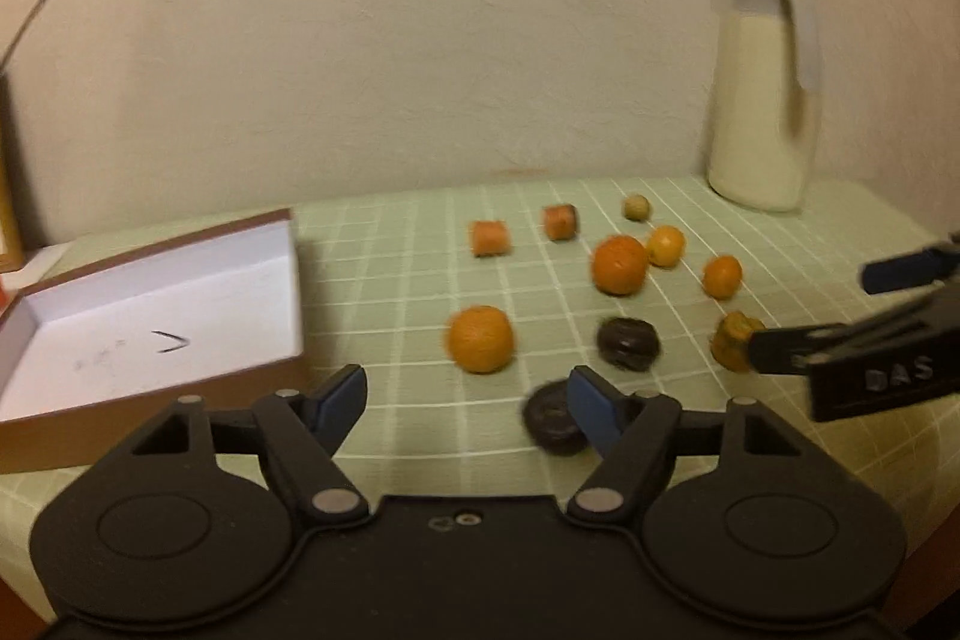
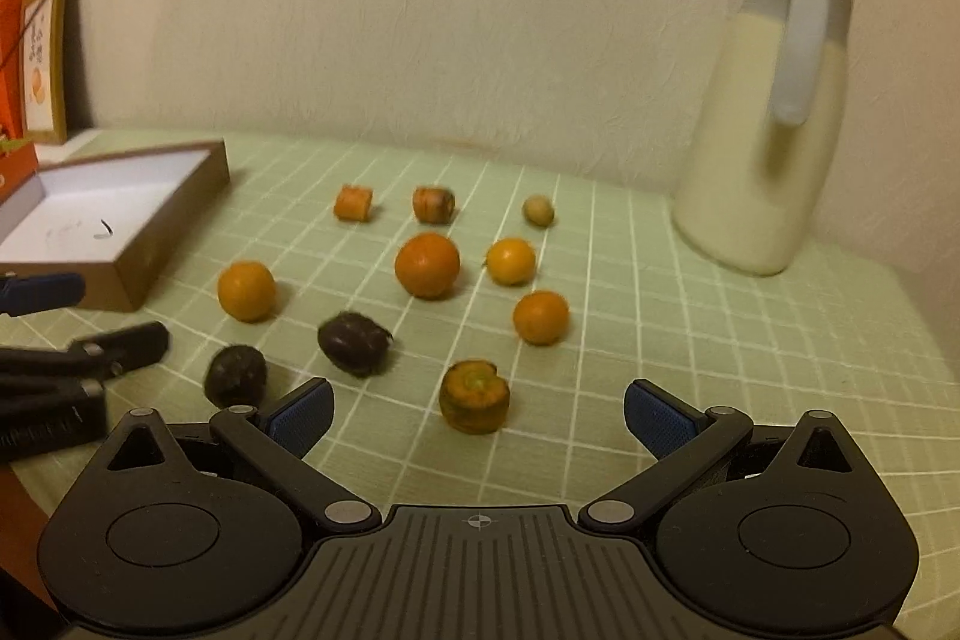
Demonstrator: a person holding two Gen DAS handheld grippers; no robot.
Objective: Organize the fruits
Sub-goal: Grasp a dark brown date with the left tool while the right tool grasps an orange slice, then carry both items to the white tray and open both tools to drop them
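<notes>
Now | left hand-held gripper (image 1: 465, 403): jaws apart, empty | right hand-held gripper (image 2: 477, 409): wide, empty, carrot piece (image 2: 474, 396) ahead

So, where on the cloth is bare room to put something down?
Free: the strip between the open box and the nearest orange, and the cloth right of the fruit, in front of the cream jug. The box floor is bare too. Crowded: the middle, among oranges, carrot pieces and dark fruits.

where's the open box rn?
Open box sits on the table's left side in both wrist views, left of the nearest orange; nothing visible inside.
</notes>
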